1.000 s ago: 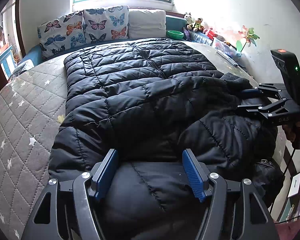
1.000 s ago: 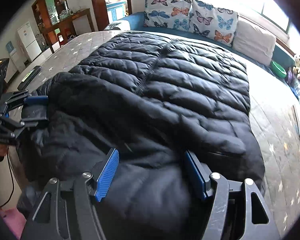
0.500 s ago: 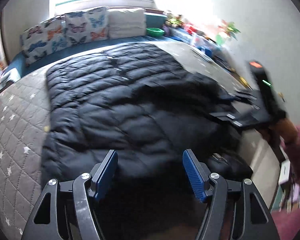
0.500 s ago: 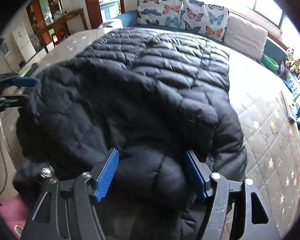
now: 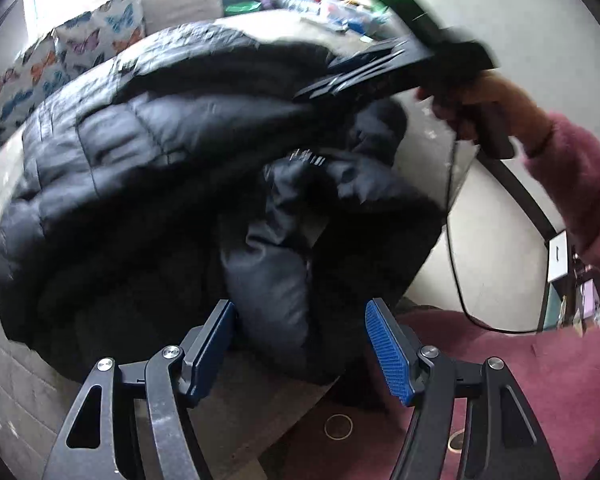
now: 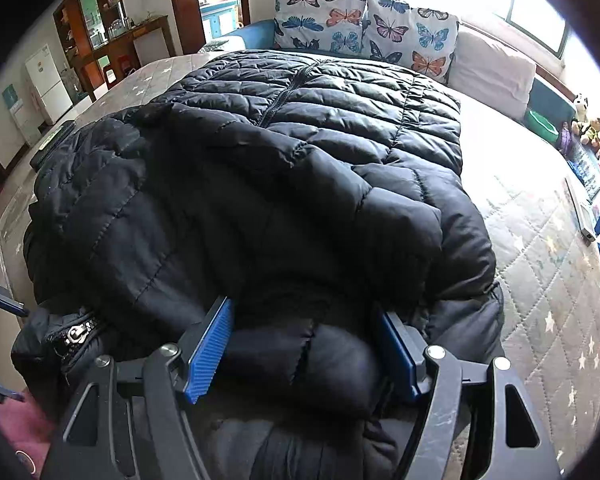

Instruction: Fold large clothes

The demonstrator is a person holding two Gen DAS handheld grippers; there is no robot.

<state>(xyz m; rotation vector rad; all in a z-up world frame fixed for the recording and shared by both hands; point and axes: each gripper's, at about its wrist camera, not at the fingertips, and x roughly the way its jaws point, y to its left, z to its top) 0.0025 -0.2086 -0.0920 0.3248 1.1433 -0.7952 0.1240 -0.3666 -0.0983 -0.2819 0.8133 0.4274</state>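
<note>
Black puffer coat (image 6: 284, 168) lies spread over most of the quilted bed (image 6: 548, 264), its zipper line running lengthwise from the near edge toward the butterfly pillows (image 6: 364, 36), with the hood end bunched and spilling off the near edge. Right gripper (image 6: 304, 344) sits directly at that near end, its blue pads (image 6: 208, 352) spread wide around a padded roll of coat without clearly clamping it. Left gripper (image 5: 300, 344) hangs off to the side over the dangling collar, fingers also apart and holding nothing, so the right looks nearer for carrying the end forward along the coat's length.
</note>
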